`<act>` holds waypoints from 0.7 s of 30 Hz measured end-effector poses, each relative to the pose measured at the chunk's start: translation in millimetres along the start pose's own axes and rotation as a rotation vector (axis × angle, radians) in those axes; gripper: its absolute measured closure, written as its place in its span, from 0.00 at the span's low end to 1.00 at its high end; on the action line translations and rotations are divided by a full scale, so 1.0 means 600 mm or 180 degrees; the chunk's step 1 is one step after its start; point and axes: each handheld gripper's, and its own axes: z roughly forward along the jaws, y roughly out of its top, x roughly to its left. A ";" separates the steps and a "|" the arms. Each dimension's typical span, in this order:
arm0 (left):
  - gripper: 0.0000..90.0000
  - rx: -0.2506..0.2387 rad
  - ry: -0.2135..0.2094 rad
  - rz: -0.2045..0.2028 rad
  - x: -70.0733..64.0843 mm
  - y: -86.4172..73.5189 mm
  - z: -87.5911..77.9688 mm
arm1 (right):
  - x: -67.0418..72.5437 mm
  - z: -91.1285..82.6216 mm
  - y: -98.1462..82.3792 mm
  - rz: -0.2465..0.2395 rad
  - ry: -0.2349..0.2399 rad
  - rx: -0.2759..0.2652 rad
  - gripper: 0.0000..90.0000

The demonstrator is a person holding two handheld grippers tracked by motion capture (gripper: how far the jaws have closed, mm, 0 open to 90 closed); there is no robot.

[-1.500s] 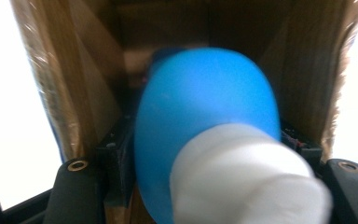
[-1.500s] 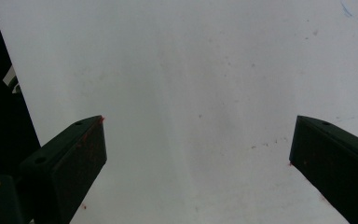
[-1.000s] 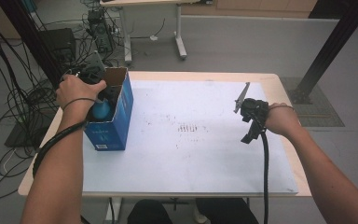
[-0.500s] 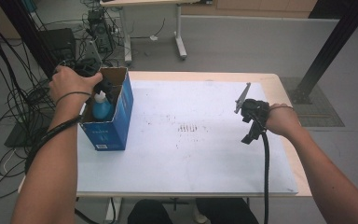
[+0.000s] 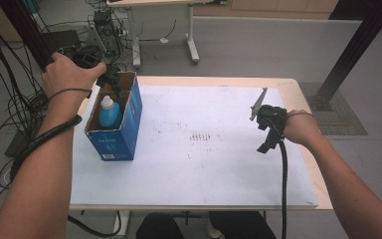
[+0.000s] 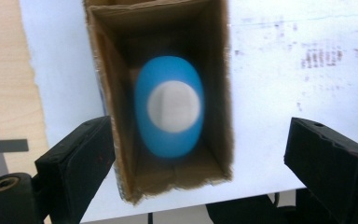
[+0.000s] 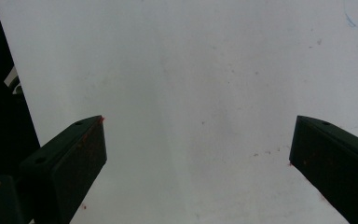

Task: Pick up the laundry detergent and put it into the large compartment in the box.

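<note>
Bottle (image 5: 109, 111) upright inside blue box (image 5: 129, 130) at table's (image 5: 298, 149) far left | left gripper (image 6: 196, 154) above it, jaws just opened wide, holding nothing | right gripper (image 7: 196, 154) open, empty | advice: lift straight, clear of box walls.

The right gripper (image 7: 198, 144) looks down on a white table sheet (image 7: 191, 70) — its two black jaws stand wide apart with nothing between them. Small reddish specks dot the sheet, and a dark strip runs along the left edge.
</note>
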 end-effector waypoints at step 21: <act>0.06 0.0041 -0.0137 0.0734 -0.118 -0.020 -0.011 | -0.001 -0.002 0.004 -0.0033 0.0004 0.0019 0.04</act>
